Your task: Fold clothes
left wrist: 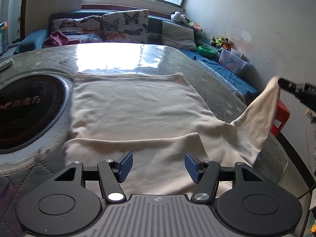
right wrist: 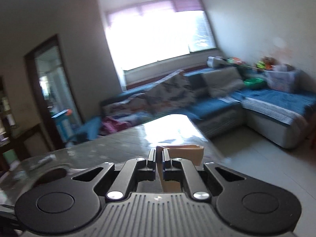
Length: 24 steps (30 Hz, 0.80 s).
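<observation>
A cream garment (left wrist: 134, 106) lies flat on the tabletop (left wrist: 223, 90), beside the round dark cooktop (left wrist: 29, 110) set in it. Its near hem is folded over, just in front of the left gripper (left wrist: 158, 165), whose blue pads (left wrist: 125, 165) stand apart above the cloth and grip nothing. At the right edge, the right gripper (right wrist: 159, 158) is closed on one sleeve (left wrist: 260, 114) and holds it lifted off the tabletop.

The right wrist view is motion-blurred, smearing the sofa (right wrist: 217, 102) at two o'clock. The round black insert (left wrist: 29, 110) at nine o'clock is cut off by the left wrist view's edge.
</observation>
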Each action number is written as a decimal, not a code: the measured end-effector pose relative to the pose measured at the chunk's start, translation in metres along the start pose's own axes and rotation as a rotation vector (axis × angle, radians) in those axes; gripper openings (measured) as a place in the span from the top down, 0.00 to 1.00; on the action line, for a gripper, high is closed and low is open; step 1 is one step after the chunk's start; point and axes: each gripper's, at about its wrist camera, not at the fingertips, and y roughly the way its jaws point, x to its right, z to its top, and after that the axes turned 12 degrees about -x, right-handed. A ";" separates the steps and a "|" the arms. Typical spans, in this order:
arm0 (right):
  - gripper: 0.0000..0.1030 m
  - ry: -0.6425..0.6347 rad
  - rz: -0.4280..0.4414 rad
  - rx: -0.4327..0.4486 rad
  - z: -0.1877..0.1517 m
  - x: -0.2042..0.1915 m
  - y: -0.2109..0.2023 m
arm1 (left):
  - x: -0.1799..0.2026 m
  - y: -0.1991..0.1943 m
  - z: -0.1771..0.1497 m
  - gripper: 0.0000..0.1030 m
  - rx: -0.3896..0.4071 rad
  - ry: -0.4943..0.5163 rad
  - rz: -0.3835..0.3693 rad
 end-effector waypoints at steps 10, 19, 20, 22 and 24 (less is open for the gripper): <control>0.95 -0.208 0.274 -0.076 0.008 -0.115 0.037 | -0.054 -0.036 -0.019 0.37 0.076 -0.133 0.059; 0.93 -0.411 0.429 -0.293 -0.053 -0.212 0.083 | -0.100 -0.055 -0.038 0.37 0.107 -0.262 0.107; 0.91 -0.422 0.436 -0.307 -0.058 -0.216 0.084 | -0.102 -0.056 -0.039 0.37 0.108 -0.270 0.108; 0.89 -0.443 0.450 -0.336 -0.068 -0.224 0.086 | -0.103 -0.057 -0.040 0.37 0.112 -0.274 0.108; 0.82 -0.463 0.463 -0.360 -0.076 -0.231 0.086 | -0.103 -0.058 -0.040 0.37 0.116 -0.272 0.104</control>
